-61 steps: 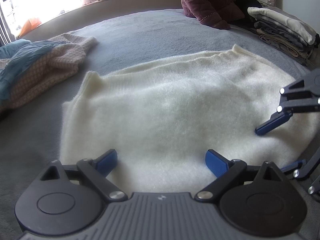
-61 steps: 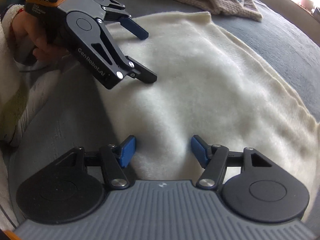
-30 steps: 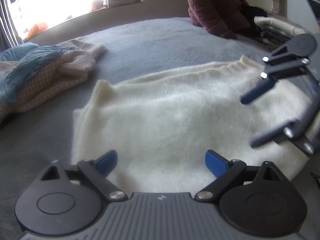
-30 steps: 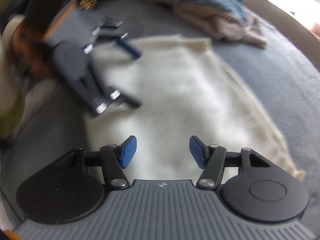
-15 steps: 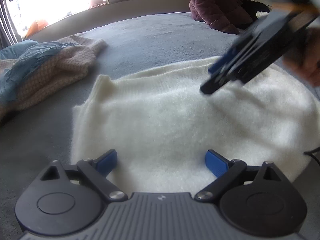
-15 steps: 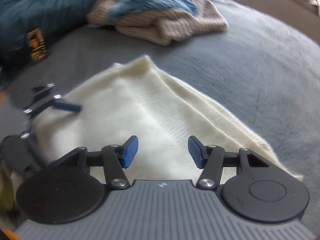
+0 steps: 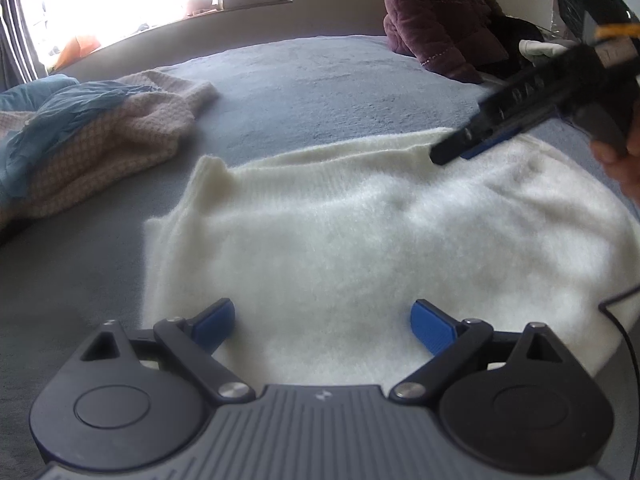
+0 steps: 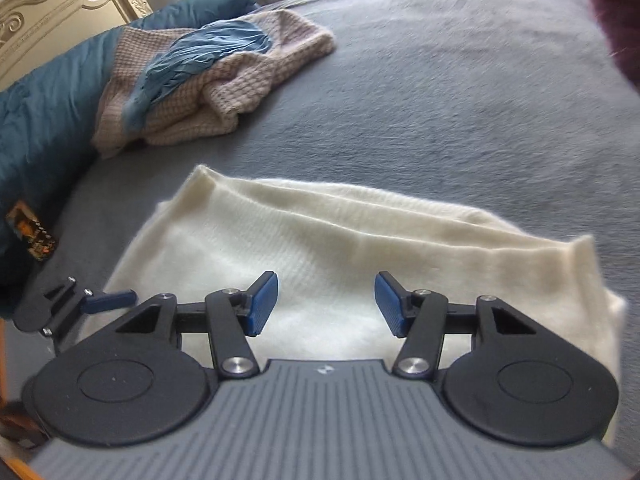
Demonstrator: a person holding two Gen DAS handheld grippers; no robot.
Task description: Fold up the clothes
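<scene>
Here, line by line:

Cream sweater (image 7: 360,240): lies spread flat on the grey bed cover (image 7: 320,80), filling the centre and right of the left wrist view; in the right wrist view it occupies the lower middle, its ribbed edge running across the frame towards a corner at the right.

Left claw (image 7: 323,322): sits at the bottom centre of its own view, blue pads wide apart, over the near edge of the sweater with nothing between them; whether the pads touch the knit cannot be told. It also shows at the lower left edge of the right wrist view.

Right claw (image 8: 326,304): at the bottom centre of its own view, pads spread apart and holding nothing, above the sweater near the ribbed edge. In the left wrist view it enters from the upper right, tip at the sweater's far edge.

Right hand (image 7: 620,152): at the right edge of the left wrist view, gripping the tool's handle.

Pink checked knit (image 8: 224,88): crumpled at upper left, well apart from the sweater, a blue cloth (image 8: 200,56) draped over it.

Maroon jacket (image 7: 436,12): upper right of the left wrist view.
</scene>
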